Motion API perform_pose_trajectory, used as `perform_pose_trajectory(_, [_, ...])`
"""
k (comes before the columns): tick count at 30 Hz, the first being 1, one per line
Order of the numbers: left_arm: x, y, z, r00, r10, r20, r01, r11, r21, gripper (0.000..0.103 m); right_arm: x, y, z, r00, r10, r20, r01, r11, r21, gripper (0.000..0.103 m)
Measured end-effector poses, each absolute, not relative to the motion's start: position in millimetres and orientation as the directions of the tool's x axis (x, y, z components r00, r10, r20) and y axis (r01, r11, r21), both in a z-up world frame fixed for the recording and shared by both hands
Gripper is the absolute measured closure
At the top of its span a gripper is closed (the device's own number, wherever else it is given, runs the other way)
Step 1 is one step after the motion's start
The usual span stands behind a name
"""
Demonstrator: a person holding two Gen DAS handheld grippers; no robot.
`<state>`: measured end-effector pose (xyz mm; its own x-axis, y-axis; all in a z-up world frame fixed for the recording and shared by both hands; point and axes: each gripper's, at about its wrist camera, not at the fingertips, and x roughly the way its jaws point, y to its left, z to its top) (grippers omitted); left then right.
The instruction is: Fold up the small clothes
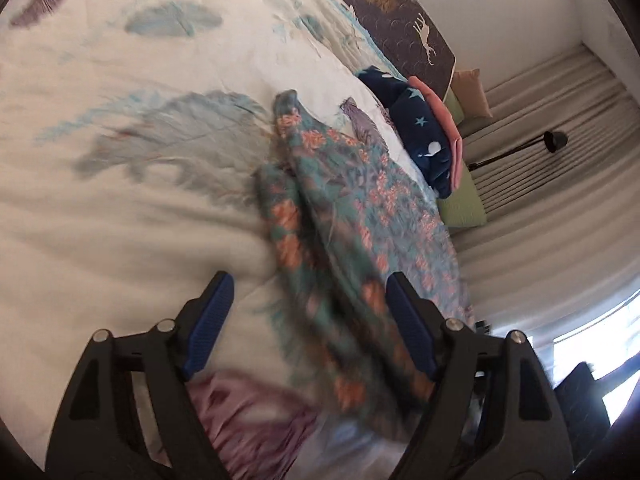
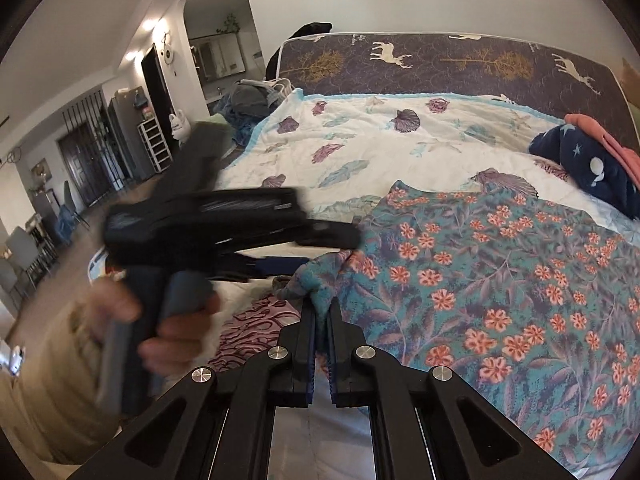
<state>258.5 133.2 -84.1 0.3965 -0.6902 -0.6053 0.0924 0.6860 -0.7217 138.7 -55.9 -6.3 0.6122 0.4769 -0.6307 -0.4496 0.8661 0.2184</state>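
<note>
A teal garment with orange flowers (image 2: 500, 280) lies spread over the right part of the bed quilt (image 2: 360, 148). My right gripper (image 2: 321, 305) is shut on a bunched corner of its left edge. Just left of that corner is my left gripper (image 2: 320, 252), blurred, held by a hand (image 2: 176, 328). In the left wrist view the left gripper (image 1: 309, 278) is open, blue pads wide apart. The floral garment (image 1: 344, 184) runs as a rumpled strip between them, closer to the right pad, and neither pad presses on it.
A navy star-print cloth (image 2: 592, 168) with a pink one (image 2: 600, 128) on it sits at the bed's far right. A deer-print mattress (image 2: 440, 68) leans on the wall behind. Curtains (image 1: 552, 184) and a green cushion (image 1: 464, 208) lie beyond the bed's edge.
</note>
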Motion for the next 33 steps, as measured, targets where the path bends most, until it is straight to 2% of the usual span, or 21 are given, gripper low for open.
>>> perform_pose_trajectory(5, [279, 133, -85, 0.370, -0.746, -0.553, 0.046, 0.609, -0.792, 0.025, 139, -54, -10, 0.590, 0.489, -0.643, -0.479, 0.853, 0.209, 0.097])
perform_pose_trajectory(7, [278, 131, -82, 0.372, -0.728, -0.576, 0.069, 0.640, -0.765, 0.032, 138, -47, -16, 0.567, 0.470, -0.676, -0.507, 0.846, 0.164, 0.091])
perform_pose_trajectory(9, [279, 128, -81, 0.370, -0.711, -0.598, 0.093, 0.669, -0.737, 0.039, 129, -39, -22, 0.584, 0.421, -0.694, -0.523, 0.849, 0.075, 0.062])
perform_pose_trajectory(11, [279, 126, -82, 0.361, -0.696, -0.621, 0.118, 0.695, -0.709, 0.044, 119, -30, -26, 0.625, 0.370, -0.687, -0.533, 0.846, -0.030, 0.040])
perform_pose_trajectory(12, [279, 125, -82, 0.358, -0.691, -0.627, 0.123, 0.701, -0.702, 0.046, 113, -22, -29, 0.650, 0.341, -0.679, -0.539, 0.837, -0.096, 0.038])
perform_pose_trajectory(18, [296, 124, -79, 0.331, -0.674, -0.660, 0.148, 0.728, -0.669, 0.047, 104, 20, -58, 0.711, 0.195, -0.676, -0.543, 0.763, -0.351, 0.038])
perform_pose_trajectory(20, [301, 125, -79, 0.324, -0.666, -0.672, 0.151, 0.738, -0.658, 0.047, 107, 26, -61, 0.742, 0.159, -0.651, -0.508, 0.767, -0.392, 0.038])
perform_pose_trajectory(22, [305, 127, -80, 0.309, -0.672, -0.673, 0.150, 0.733, -0.663, 0.047, 113, 30, -60, 0.760, 0.131, -0.636, -0.474, 0.781, -0.406, 0.042])
perform_pose_trajectory(24, [308, 126, -81, 0.295, -0.679, -0.672, 0.148, 0.727, -0.670, 0.047, 123, 29, -59, 0.745, 0.124, -0.655, -0.462, 0.805, -0.372, 0.081])
perform_pose_trajectory(26, [312, 122, -83, 0.282, -0.693, -0.664, 0.146, 0.715, -0.684, 0.047, 130, 20, -53, 0.727, 0.159, -0.667, -0.456, 0.839, -0.297, 0.089])
perform_pose_trajectory(28, [316, 117, -84, 0.273, -0.706, -0.654, 0.145, 0.702, -0.697, 0.047, 130, 8, -41, 0.727, 0.204, -0.656, -0.447, 0.865, -0.227, 0.090])
perform_pose_trajectory(29, [317, 113, -84, 0.278, -0.705, -0.652, 0.150, 0.702, -0.696, 0.053, 130, 3, -36, 0.729, 0.219, -0.648, -0.442, 0.874, -0.203, 0.090])
perform_pose_trajectory(30, [318, 109, -83, 0.281, -0.702, -0.655, 0.159, 0.707, -0.690, 0.083, 130, -1, -32, 0.730, 0.234, -0.642, -0.439, 0.881, -0.177, 0.090])
perform_pose_trajectory(31, [320, 102, -81, 0.274, -0.693, -0.667, 0.172, 0.717, -0.675, 0.094, 131, -6, -29, 0.724, 0.249, -0.643, -0.438, 0.887, -0.149, 0.091])
perform_pose_trajectory(33, [320, 97, -75, 0.296, -0.671, -0.680, 0.175, 0.738, -0.652, 0.094, 135, -13, -25, 0.707, 0.278, -0.650, -0.434, 0.896, -0.089, 0.091])
